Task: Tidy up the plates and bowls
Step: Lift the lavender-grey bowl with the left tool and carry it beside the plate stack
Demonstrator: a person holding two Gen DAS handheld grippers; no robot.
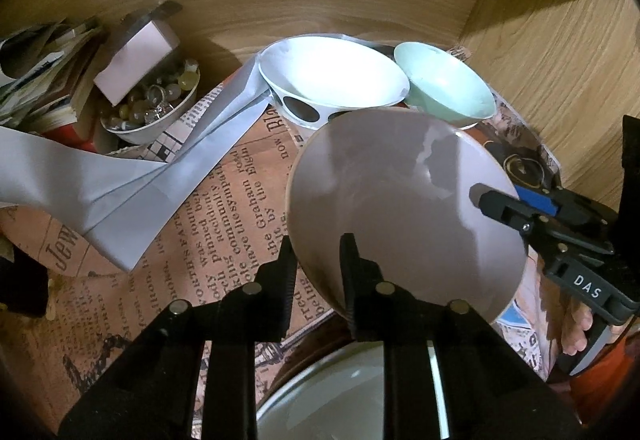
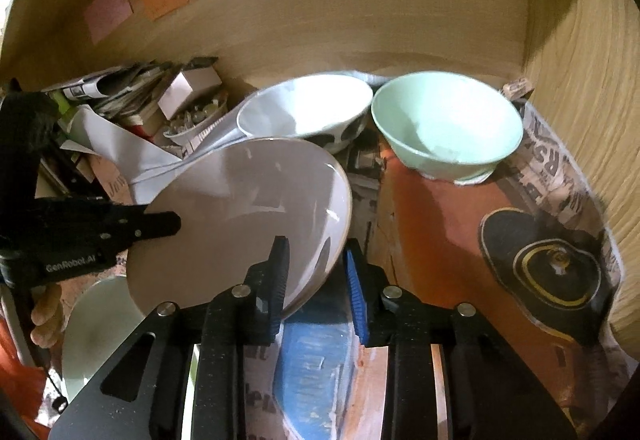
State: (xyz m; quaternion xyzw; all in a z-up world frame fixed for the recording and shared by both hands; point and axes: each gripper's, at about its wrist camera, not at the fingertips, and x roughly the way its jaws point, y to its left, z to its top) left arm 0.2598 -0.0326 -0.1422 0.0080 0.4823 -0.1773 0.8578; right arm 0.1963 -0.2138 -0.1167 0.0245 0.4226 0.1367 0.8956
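Left hand-held gripper (image 1: 316, 260): fingers narrowed onto the near rim of the grey plate (image 1: 400, 208), one finger under, one over, so the plate is carried tilted off the surface.
Right hand-held gripper (image 2: 316, 272): blue-padded fingers straddle the plate's opposite rim, set close; whether they pinch it I cannot tell.
Pose: both come in low from the near side, steadying the plate between them above the newspaper lining (image 1: 224, 208).
Pale plate (image 1: 352, 396): lies below, nearest.
Spotted white bowl (image 2: 308, 112): beyond, upright.
Mint bowl (image 2: 446, 124): just beside it, towards the wooden corner, likely the grouping spot.
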